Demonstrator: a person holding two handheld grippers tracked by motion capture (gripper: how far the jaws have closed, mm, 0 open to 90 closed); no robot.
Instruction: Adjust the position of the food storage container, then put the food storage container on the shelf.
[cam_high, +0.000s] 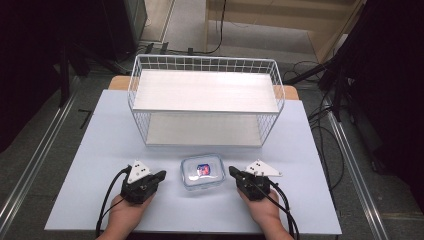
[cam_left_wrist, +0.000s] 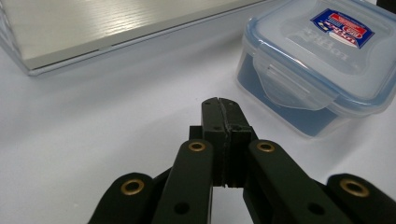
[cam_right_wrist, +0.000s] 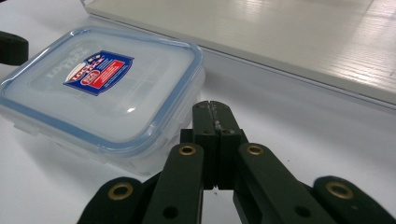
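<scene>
A small clear plastic container (cam_high: 202, 171) with a blue-sealed snap lid and a red and blue label rests on the white table, between my two grippers. My left gripper (cam_high: 161, 175) lies just left of it, jaws pressed together with nothing between them. In the left gripper view the container (cam_left_wrist: 322, 56) sits ahead to the right of the shut gripper (cam_left_wrist: 219, 105). My right gripper (cam_high: 232, 171) lies just right of the container, also shut and empty. In the right gripper view the container (cam_right_wrist: 100, 88) is ahead to the left of the gripper (cam_right_wrist: 211, 108).
A white wire rack (cam_high: 206, 100) with two pale shelves stands behind the container at the table's middle back. Its lower shelf (cam_left_wrist: 107, 28) (cam_right_wrist: 299, 42) is close ahead in both gripper views. Cables and dark stands lie on the floor around the table (cam_high: 100, 160).
</scene>
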